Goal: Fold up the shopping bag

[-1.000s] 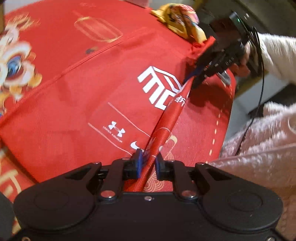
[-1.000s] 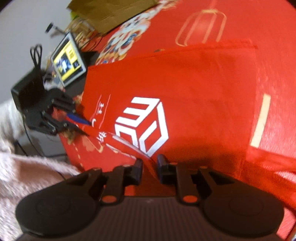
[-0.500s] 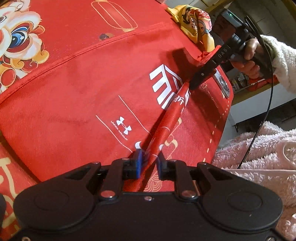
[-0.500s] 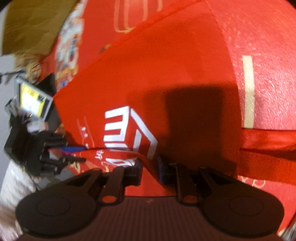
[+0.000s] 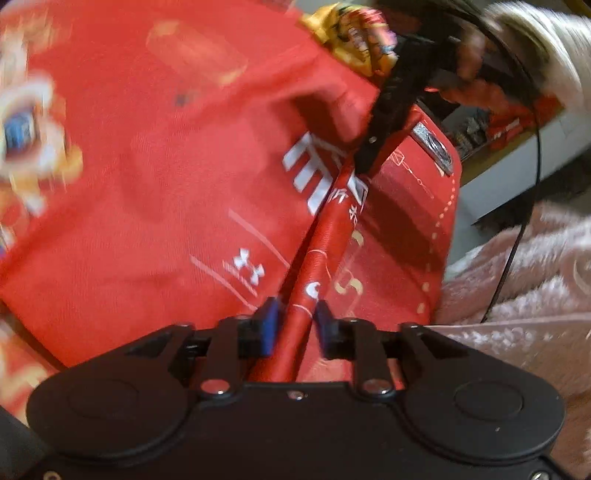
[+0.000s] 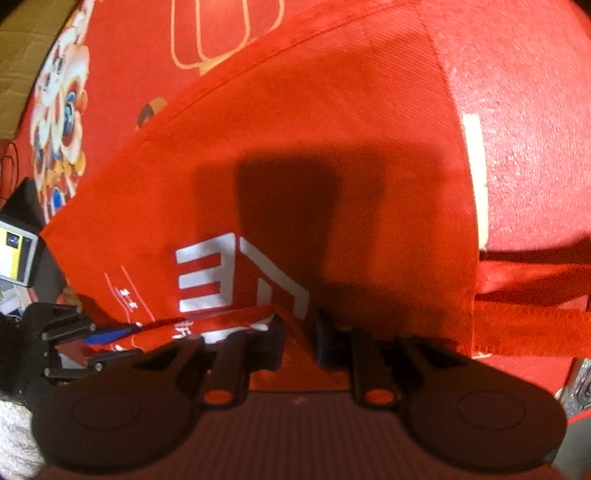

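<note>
Red non-woven fabric shopping bag (image 5: 177,206) lies flat ahead of both sets of jaws, its folded bottom edge (image 5: 332,236) raised as a tight ridge strung from one gripper to the other. The left gripper (image 5: 295,314) has just been opening; its blue pads (image 5: 267,317) now stand clear of the ridge that runs between them. The right gripper (image 6: 297,332) pinches the far end, jaws narrow on the fabric. To fold well, I judge the right end should be laid down squarely over the white cube logo (image 6: 236,273) before letting go. A yellow printed cloth (image 5: 351,33) sits beyond the bag; red strap handles (image 6: 532,325) trail right of the right jaws and could snag.
</note>
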The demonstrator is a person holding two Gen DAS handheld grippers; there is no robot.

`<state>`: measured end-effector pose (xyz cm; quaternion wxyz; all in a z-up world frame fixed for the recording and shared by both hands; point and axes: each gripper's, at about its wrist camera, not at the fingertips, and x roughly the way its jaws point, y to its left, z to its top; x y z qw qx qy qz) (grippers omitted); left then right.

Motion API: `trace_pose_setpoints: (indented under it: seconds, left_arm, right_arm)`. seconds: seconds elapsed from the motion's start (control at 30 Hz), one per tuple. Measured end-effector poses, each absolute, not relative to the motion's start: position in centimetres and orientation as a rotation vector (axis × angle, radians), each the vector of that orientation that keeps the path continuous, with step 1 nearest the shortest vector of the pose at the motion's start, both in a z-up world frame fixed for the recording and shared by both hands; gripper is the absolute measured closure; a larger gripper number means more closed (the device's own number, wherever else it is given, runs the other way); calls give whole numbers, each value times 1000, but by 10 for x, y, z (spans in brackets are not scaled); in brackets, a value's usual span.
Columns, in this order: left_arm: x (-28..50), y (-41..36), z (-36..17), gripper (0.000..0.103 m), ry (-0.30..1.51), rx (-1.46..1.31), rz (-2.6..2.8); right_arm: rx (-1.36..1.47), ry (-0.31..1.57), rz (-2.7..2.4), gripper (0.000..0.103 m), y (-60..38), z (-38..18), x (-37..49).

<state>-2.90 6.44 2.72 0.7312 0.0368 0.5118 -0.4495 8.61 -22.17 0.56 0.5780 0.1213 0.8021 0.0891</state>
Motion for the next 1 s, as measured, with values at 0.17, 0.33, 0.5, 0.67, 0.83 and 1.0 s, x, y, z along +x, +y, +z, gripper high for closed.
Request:
trace_pose_setpoints:
  seconds: [0.17,0.33,0.5,0.67,0.83,1.0]
  left_arm:
    - [-58,62,53,46,902,249,-975]
    - [-72,67,82,49,758,217,-933]
    - [-78,56,77,62,835,99,-989]
    - [-80,46,57,68,913,74,-850]
    - [-82,49,53,70,909,-16,-714]
    - [-80,50,52,70,905,-73,-585]
  right_arm:
    - [273,1923,166,90,-220,0,92]
    - [277,1924,153,90,-224,-1,89]
    - [261,1930,166,90,-226,-4,87]
    - [266,1918,201,90,-233,-6,82]
    - [256,1898,236,90,-240,-7,75]
    - [250,1892,268,91,-246,-10,71]
